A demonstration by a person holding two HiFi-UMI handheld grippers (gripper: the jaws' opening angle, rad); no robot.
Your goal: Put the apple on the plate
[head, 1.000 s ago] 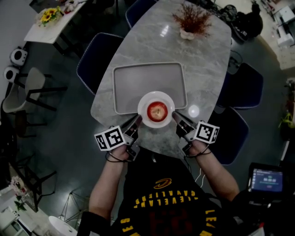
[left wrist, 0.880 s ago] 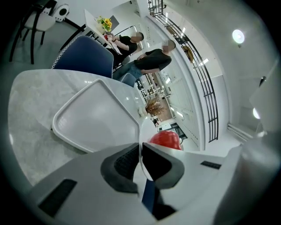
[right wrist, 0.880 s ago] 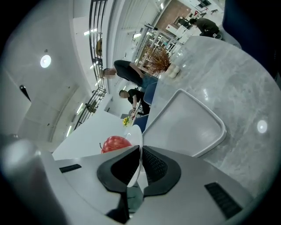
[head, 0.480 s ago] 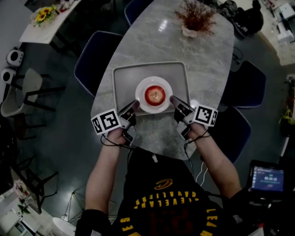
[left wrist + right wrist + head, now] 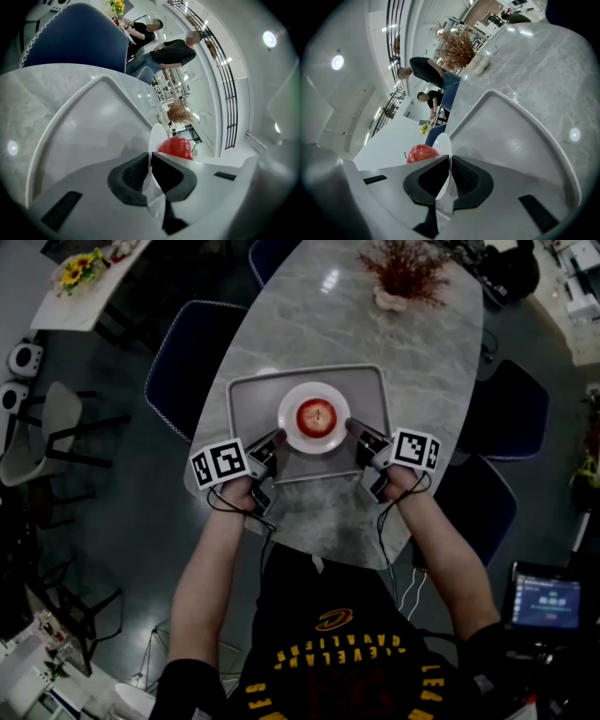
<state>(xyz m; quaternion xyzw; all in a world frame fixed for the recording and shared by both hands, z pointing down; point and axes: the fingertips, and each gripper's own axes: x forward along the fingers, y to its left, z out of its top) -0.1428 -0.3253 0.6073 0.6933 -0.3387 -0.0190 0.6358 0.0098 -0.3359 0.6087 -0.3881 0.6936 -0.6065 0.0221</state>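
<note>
Left gripper (image 5: 150,165): jaws closed on the plate (image 5: 153,135), gripping its thin rim edge-on. Right gripper (image 5: 450,172): likewise, jaws clamped on the opposite rim. Neither touches the apple (image 5: 316,415), which sits in the middle of the plate, so the placement the task asks for looks already met.

The plate lies over the tray (image 5: 251,407), towards the tray's near side. Whether it rests on the tray or hangs just above it cannot be told. The tray sits at the near end of the tabletop (image 5: 309,324), close to the person's edge. A vase (image 5: 403,277) of dried stems stands near the far edge, well apart.

Judged step: a two-gripper carry or set-down of the loaded plate. To do it well:
- Hold both grips level, or the apple may roll.
- Move the two grippers as one, with no spreading or twisting of the rim.
- Lower the plate flat until its base bears fully on the tray.
- Loosen both jaws together and draw them outward and low, not upward, so the rim is not tipped.
</note>
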